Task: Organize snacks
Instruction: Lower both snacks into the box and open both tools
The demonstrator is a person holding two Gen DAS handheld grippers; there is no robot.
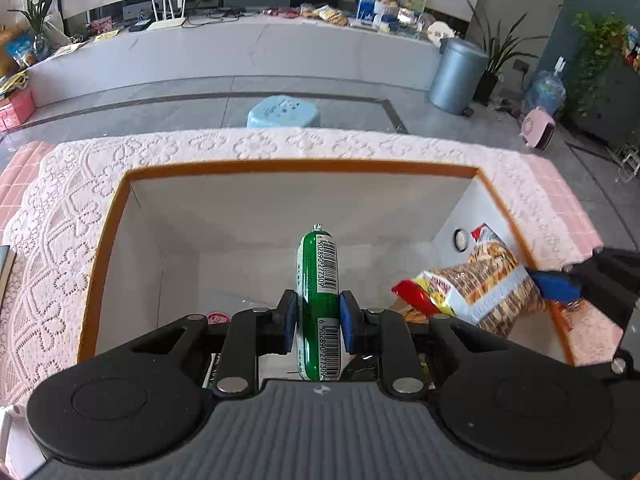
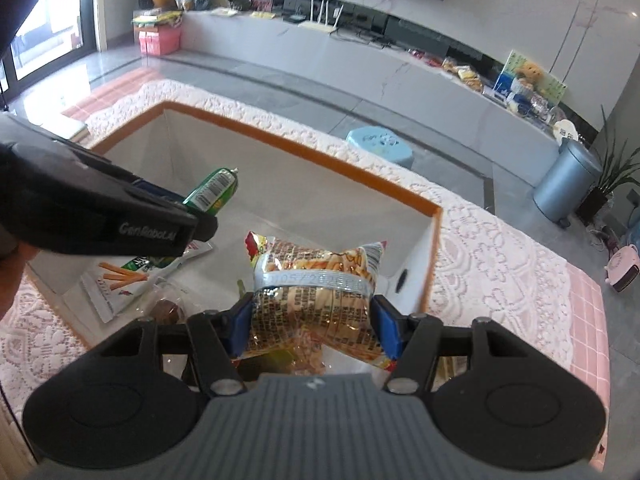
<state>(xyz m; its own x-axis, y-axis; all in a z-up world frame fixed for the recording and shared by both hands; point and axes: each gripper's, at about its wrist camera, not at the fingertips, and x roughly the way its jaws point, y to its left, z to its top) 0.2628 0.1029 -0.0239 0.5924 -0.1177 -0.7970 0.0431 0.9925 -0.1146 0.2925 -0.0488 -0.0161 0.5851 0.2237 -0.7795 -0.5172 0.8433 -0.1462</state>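
Note:
My left gripper [image 1: 318,320] is shut on a green sausage stick [image 1: 318,268] with a barcode label and holds it over the open white box with an orange rim [image 1: 280,166]. It also shows in the right wrist view [image 2: 214,192]. My right gripper [image 2: 313,322] is shut on a yellow-and-red snack bag [image 2: 316,280] over the box's right part, near the right wall; the bag also shows in the left wrist view [image 1: 476,280]. The right gripper's finger [image 1: 556,284] shows at the box's right rim.
In the box lie a white packet with orange sticks printed on it [image 2: 120,280], a brown wrapped snack [image 2: 166,310] and a red-lidded item [image 1: 218,317]. The box stands on a pink lace tablecloth [image 1: 60,220]. Beyond are a blue stool [image 1: 284,112] and a grey bin [image 1: 456,76].

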